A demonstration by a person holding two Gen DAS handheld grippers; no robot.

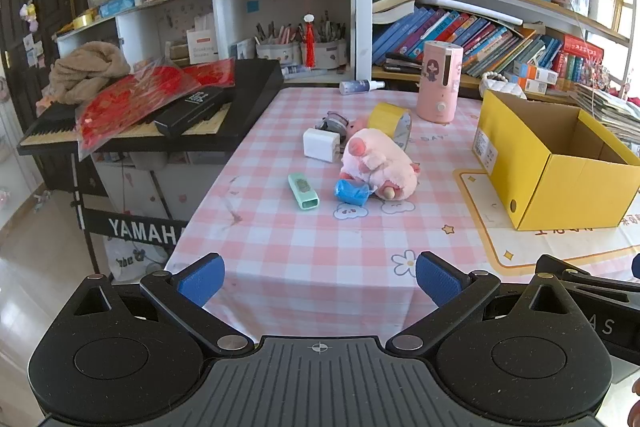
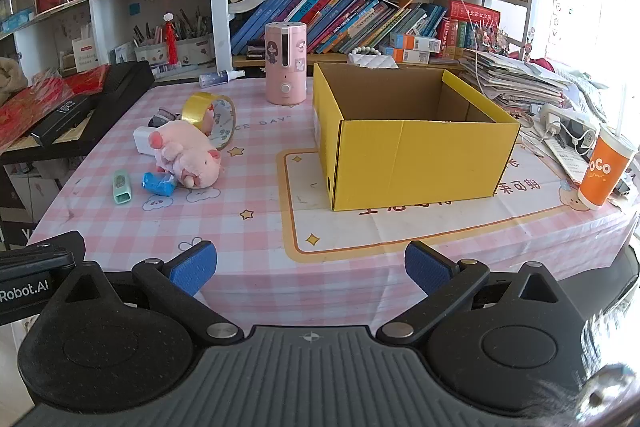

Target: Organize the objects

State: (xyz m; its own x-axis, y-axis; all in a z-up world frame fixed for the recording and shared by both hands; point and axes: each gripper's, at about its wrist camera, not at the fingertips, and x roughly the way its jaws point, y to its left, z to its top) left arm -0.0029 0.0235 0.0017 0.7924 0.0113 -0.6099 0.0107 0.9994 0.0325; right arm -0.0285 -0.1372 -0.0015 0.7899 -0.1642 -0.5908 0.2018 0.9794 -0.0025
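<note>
Right wrist view: pink checked tablecloth (image 2: 120, 227) over the table, a white printed mat (image 2: 360, 223) laid on it. Yellow cardboard box (image 2: 412, 155) stands on the mat, open top, nothing seen inside. Pink cylindrical humidifier (image 2: 286, 63) upright just behind the box's left corner. Orange paper cup (image 2: 602, 171) upright at the right table edge, well apart from the clutter.

Loose items bunch left of the box, all on the cloth. Pink plush pig (image 2: 188, 157) lies on its side. Yellow tape roll (image 2: 210, 119) stands on edge, just behind the pig. White charger block (image 2: 142, 141) touches the pig's far-left side; a small grey-dark item behind it is too unclear to name, maybe a clip. Blue crumpled packet (image 2: 158, 183) lies against the pig's near side. Mint green case (image 2: 121, 187) lies flat just left of the packet, apart from it. Small spray bottle (image 2: 220, 78) lies on its side at the table's back edge.

Right gripper (image 2: 308, 269) hovers over the near table edge, blue pads spread wide, nothing between them. Left gripper (image 1: 318, 279) in the left wrist view likewise spread wide, empty, near the table's front edge, well short of the pig (image 1: 378, 163) and the box (image 1: 560, 163).
</note>
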